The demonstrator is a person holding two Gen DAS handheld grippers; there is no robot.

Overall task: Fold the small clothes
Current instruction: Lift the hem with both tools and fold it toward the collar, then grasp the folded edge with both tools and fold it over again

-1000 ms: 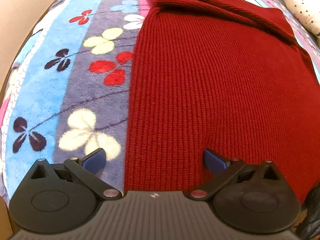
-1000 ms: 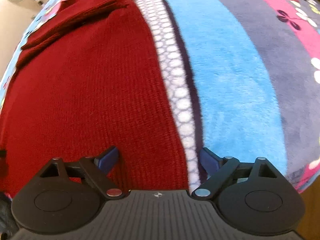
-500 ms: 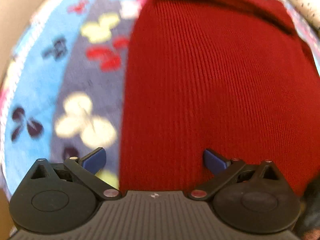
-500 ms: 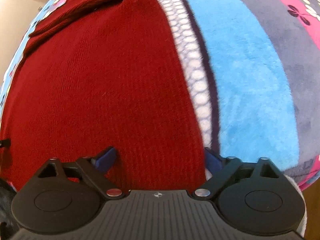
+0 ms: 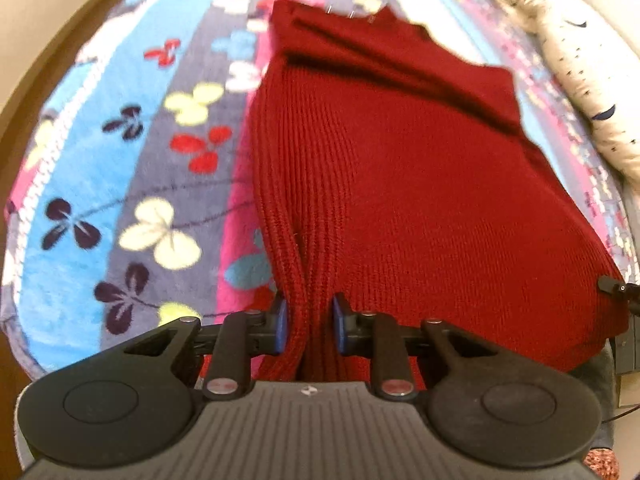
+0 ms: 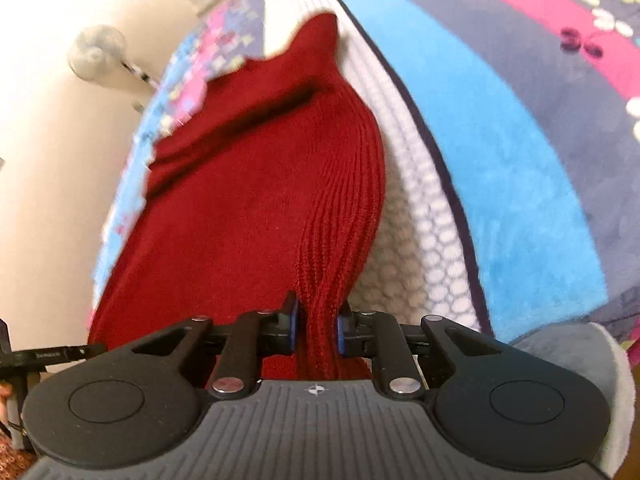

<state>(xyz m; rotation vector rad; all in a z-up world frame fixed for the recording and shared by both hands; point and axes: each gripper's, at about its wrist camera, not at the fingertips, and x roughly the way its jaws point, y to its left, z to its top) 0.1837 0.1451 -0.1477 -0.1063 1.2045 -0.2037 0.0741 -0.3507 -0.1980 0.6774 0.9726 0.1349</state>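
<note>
A dark red knitted sweater (image 5: 420,168) lies on a flowered blanket, its sleeves folded across the far end. My left gripper (image 5: 308,326) is shut on the sweater's near left hem corner, the knit bunched between the blue pads. My right gripper (image 6: 316,330) is shut on the near right hem corner of the same sweater (image 6: 256,200). The near edge is lifted off the blanket in both views.
The blanket (image 5: 100,160) has blue, purple and pink stripes with flowers. A white star-print pillow (image 5: 580,80) lies at the far right. A cream wall and a small white fan (image 6: 94,54) stand to the left in the right wrist view.
Both grippers were open over the sweater's near hem. Both have shut on the hem corners and raised them, so the fabric is pulled up into ridges.
</note>
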